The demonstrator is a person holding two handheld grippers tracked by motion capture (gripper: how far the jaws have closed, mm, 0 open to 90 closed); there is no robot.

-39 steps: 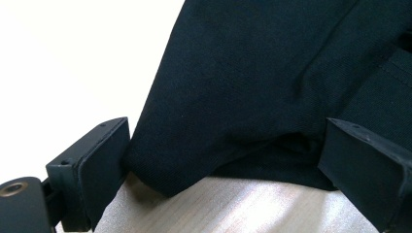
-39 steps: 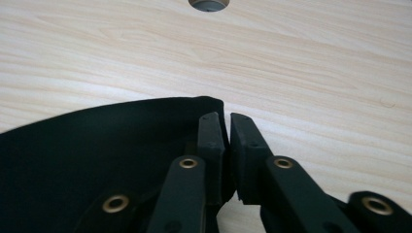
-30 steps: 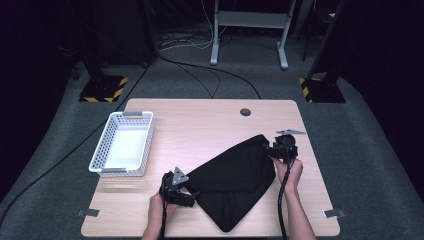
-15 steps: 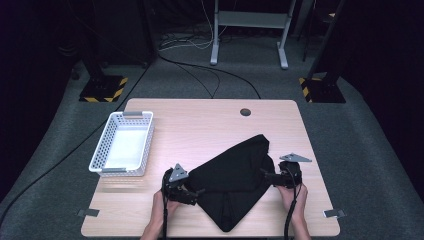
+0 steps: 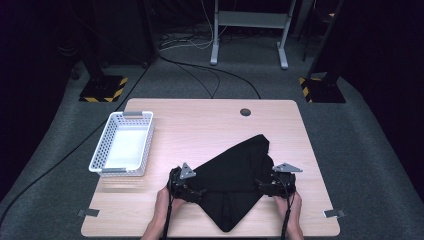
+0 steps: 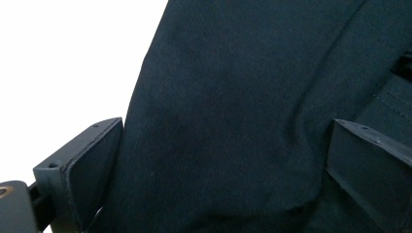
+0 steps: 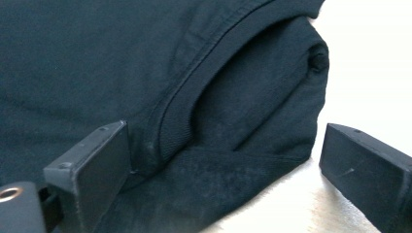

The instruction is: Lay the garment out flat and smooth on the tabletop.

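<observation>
Over at the left side of the wooden table (image 5: pixel 200 120) sits a white plastic basket (image 5: pixel 123 144) with latticed walls, well apart from the work going on nearer the person. Coming along toward the middle, the left hand (image 5: pixel 161 205) reaches in from the near edge with the left gripper (image 5: pixel 196 192) laid at the left edge of a black garment (image 5: pixel 235 175). In the left gripper view its two black jaws stand wide apart with a thick fold of the dark cloth (image 6: pixel 233 116) lying between them; the cloth lies against the inner face of one jaw, but the other looks clear of it, so the pads do not seem to press on it. The garment itself lies flat on the near half of the table, spread in a rough wedge that narrows to a point at the near edge, between the two grippers, with its far corner reaching toward the middle of the tabletop. Farther right, the right hand (image 5: pixel 292 207) holds the right gripper (image 5: pixel 264 186) at the garment's right edge. Its jaws have just been opening and now stand wide; in the right gripper view a ribbed hem and bunched corner of the fabric (image 7: pixel 233 111) lie between them, with bare table showing beside one jaw, so nothing is clamped. A small dark round hole (image 5: pixel 245 112) marks the table's far edge.
</observation>
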